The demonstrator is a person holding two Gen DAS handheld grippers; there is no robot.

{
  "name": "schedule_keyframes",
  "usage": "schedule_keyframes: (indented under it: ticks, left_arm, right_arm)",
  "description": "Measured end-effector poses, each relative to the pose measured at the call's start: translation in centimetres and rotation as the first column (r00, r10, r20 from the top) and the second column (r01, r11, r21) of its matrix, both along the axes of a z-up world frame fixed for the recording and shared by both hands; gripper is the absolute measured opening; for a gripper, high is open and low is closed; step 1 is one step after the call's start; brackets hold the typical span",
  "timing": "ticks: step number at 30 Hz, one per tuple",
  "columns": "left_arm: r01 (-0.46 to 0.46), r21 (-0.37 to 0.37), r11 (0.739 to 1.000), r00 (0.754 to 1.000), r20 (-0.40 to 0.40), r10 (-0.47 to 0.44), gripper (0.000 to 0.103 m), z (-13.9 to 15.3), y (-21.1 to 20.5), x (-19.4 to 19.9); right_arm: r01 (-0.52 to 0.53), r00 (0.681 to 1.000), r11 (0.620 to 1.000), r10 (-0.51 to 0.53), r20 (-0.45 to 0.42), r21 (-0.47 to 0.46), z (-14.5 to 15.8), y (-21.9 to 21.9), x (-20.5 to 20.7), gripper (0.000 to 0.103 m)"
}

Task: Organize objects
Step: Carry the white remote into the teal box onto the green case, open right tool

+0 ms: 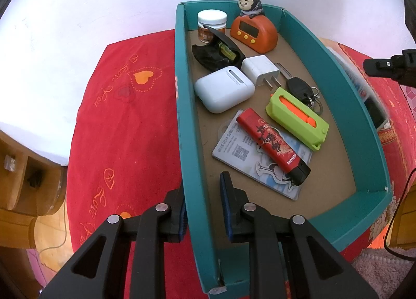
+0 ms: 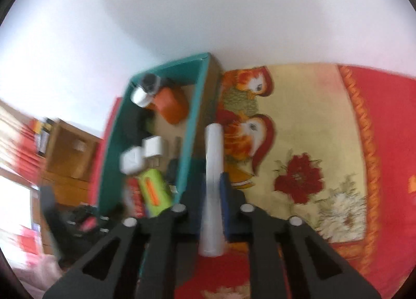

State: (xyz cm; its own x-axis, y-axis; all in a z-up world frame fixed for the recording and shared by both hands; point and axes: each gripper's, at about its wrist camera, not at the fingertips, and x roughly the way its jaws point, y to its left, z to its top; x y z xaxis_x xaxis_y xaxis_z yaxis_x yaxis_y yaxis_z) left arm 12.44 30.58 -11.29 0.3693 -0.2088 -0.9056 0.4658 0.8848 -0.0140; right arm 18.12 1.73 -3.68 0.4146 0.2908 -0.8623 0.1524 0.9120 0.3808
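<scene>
the left tool (image 1: 202, 203) is clamped on the near left wall of the teal box (image 1: 183, 122), one finger outside and one inside, likely to steady it on the red bedspread (image 1: 122, 117) while things go in. the right tool (image 2: 212, 195) has closed tight on a white cylinder (image 2: 213, 169), lengthwise between its fingers just right of the box, probably bound for inside. already in the box lie an earbud case (image 1: 223, 88), charger plug (image 1: 260, 69), red lighter (image 1: 273, 147), green cutter (image 1: 296, 117), car key (image 1: 299, 87) and orange timer (image 1: 253, 32).
</scene>
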Motion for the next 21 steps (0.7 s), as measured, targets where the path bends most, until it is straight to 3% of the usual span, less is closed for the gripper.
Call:
schedule_keyframes:
  ticks: [5,6,7,9,10,13,14,16,17,21]
  left_arm:
    - [0.003,0.001,1.000,1.000,0.002,-0.003,0.021,0.1,-0.1,-0.1]
    - [0.004,0.001,1.000,1.000,0.002,-0.004,0.021,0.1,-0.1,-0.1]
    - [0.003,0.001,1.000,1.000,0.003,-0.003,0.021,0.1,-0.2,-0.1]
    - [0.003,0.001,1.000,1.000,0.003,-0.003,0.021,0.0,-0.2,-0.1]
    - [0.002,0.000,1.000,1.000,0.003,-0.002,0.021,0.0,-0.2,-0.1]
    - [0.002,0.002,1.000,1.000,0.003,-0.002,0.021,0.0,-0.2,-0.1]
    - [0.004,0.003,1.000,1.000,0.004,-0.004,0.021,0.0,-0.2,-0.1]
    - [0.003,0.001,1.000,1.000,0.002,-0.003,0.021,0.0,-0.1,-0.1]
    - [0.002,-0.001,1.000,1.000,0.001,-0.002,0.021,0.0,-0.1,-0.1]
    - [0.002,-0.003,1.000,1.000,0.003,-0.002,0.021,0.0,0.0,-0.1]
  right_arm:
    - [-0.051,0.998,0.990,0.047,-0.040,-0.131,-0.6,1.7,0.3,0.009]
    - [-0.064,0.997,0.986,0.056,-0.052,-0.157,-0.8,1.8,0.4,0.013]
    - [-0.078,0.995,0.986,0.068,-0.066,-0.150,-1.2,2.0,0.4,0.023]
    - [-0.086,0.993,0.994,0.079,-0.084,-0.071,-2.0,1.8,0.4,0.038]
    - [-0.092,0.992,0.995,0.087,-0.088,-0.049,-2.5,1.8,0.6,0.038]
    - [-0.099,0.992,0.979,0.083,-0.096,-0.176,-2.9,2.2,0.8,0.042]
    - [-0.106,0.992,0.973,0.089,-0.094,-0.203,-2.9,2.4,0.7,0.048]
    - [-0.122,0.990,0.973,0.105,-0.094,-0.196,-3.2,2.7,0.7,0.082]
    - [-0.128,0.988,0.977,0.111,-0.104,-0.173,-3.5,2.9,0.8,0.082]
    - [-0.151,0.981,0.955,0.113,-0.157,-0.254,-4.7,3.4,1.7,0.083]
